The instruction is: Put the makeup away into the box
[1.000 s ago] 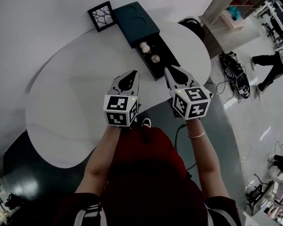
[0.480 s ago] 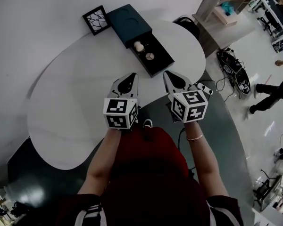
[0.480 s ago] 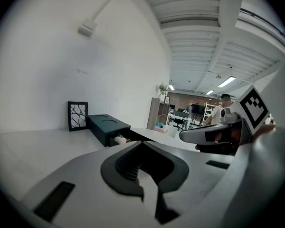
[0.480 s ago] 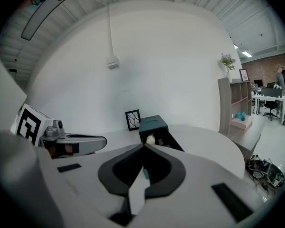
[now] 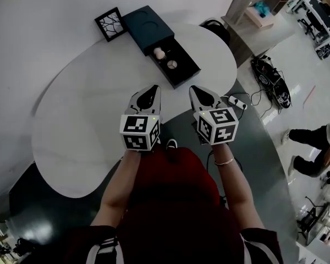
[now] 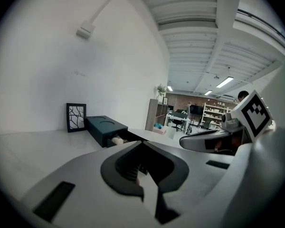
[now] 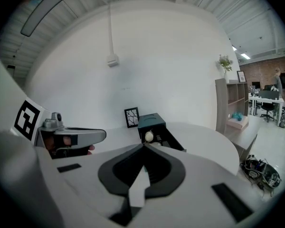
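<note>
A dark box (image 5: 146,27) stands at the far side of the white table (image 5: 88,109), its drawer (image 5: 186,70) pulled out toward me. In the drawer lie a pale egg-shaped sponge (image 5: 160,53) and a small round makeup item (image 5: 171,65). My left gripper (image 5: 152,88) and right gripper (image 5: 195,89) hover side by side over the table's near edge, short of the drawer, both shut with nothing in them. The right gripper view shows the sponge (image 7: 149,136) just beyond my closed right gripper (image 7: 143,145). From the left gripper view the box (image 6: 102,127) is seen ahead of my left gripper (image 6: 141,143).
A small black-framed picture (image 5: 110,23) leans against the wall left of the box. On the floor to the right lie a power strip (image 5: 235,101) and tangled cables (image 5: 270,81). A wooden shelf (image 5: 258,10) stands further back, and a person (image 5: 313,147) walks at the right.
Both grippers have drawn back from the drawer's open end, the right one more. The box sits further away in the head view. The person on the floor has walked on.
</note>
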A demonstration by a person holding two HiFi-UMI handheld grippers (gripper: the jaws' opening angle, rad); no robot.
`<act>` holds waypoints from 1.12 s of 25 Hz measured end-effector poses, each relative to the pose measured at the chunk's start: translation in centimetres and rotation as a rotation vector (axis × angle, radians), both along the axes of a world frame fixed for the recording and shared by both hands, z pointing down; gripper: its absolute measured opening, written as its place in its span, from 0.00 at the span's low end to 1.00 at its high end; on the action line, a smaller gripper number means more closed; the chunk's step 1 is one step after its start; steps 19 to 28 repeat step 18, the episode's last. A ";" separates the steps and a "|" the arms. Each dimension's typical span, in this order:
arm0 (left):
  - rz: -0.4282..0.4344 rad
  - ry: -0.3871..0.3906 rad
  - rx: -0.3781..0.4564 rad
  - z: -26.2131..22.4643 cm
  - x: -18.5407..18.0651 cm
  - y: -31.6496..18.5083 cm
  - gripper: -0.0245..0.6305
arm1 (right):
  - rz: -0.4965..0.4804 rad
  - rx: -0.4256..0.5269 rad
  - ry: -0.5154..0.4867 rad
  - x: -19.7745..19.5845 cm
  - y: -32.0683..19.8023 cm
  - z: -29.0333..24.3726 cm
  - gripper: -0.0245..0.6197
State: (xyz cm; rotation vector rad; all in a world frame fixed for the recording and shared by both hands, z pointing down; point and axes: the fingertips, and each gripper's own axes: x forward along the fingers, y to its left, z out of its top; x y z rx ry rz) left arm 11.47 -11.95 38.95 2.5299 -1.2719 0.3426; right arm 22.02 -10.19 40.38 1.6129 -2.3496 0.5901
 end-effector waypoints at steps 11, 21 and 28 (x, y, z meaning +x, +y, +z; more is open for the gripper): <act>-0.007 0.000 0.007 -0.1 0.1 0.6 0.07 | 0.003 0.005 0.009 0.0 0.6 0.2 0.06; -0.013 -0.001 0.008 0.0 0.3 0.7 0.07 | 0.037 0.024 0.045 0.9 0.4 0.1 0.06; -0.013 -0.001 0.008 0.0 0.3 0.7 0.07 | 0.037 0.024 0.045 0.9 0.4 0.1 0.06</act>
